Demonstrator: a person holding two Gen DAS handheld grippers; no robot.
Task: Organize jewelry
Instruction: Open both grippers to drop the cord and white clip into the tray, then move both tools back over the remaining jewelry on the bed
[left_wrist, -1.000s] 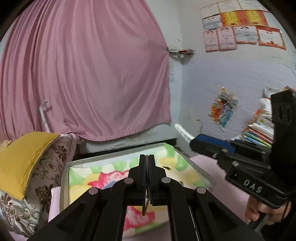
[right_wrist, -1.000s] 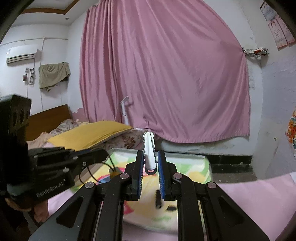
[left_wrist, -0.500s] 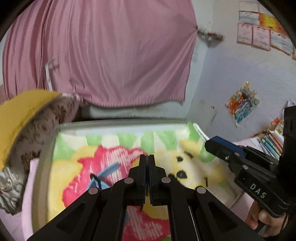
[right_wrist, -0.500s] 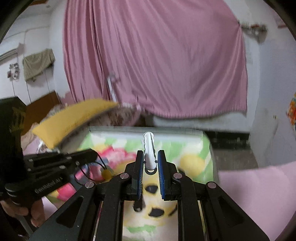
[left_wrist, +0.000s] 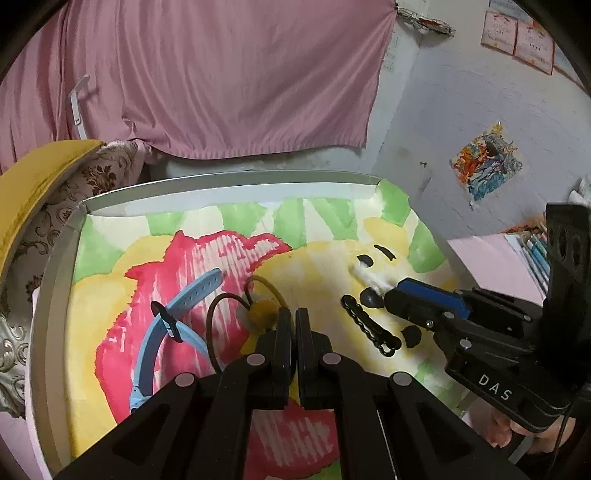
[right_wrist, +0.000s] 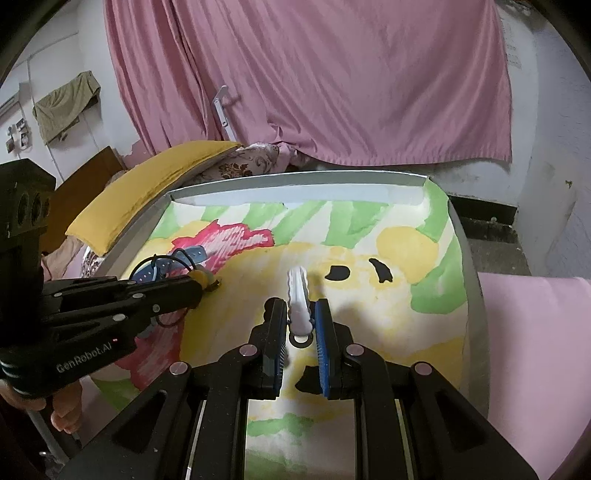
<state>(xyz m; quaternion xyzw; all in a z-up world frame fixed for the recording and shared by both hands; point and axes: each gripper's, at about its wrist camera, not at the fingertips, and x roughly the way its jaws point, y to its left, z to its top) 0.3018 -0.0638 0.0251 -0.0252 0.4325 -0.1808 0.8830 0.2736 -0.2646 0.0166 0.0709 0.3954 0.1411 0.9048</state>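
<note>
The right tongs (right_wrist: 301, 325) pinch a white hair clip (right_wrist: 299, 299) just above the colourful table (left_wrist: 48, 295). The left tongs (left_wrist: 290, 325) are pressed together beside a brown hair tie (left_wrist: 225, 317), with a blue strap (left_wrist: 177, 314) and a black clip (left_wrist: 369, 330) lying nearby

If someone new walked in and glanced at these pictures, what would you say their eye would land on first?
Probably the brightly painted tray, its red, yellow and green picture filling the middle of both views. Next, the white hair clip clamped upright in the right gripper above the yellow patch. Then the blue strap and black hair clip lying on the tray, either side of the shut left gripper.
</note>
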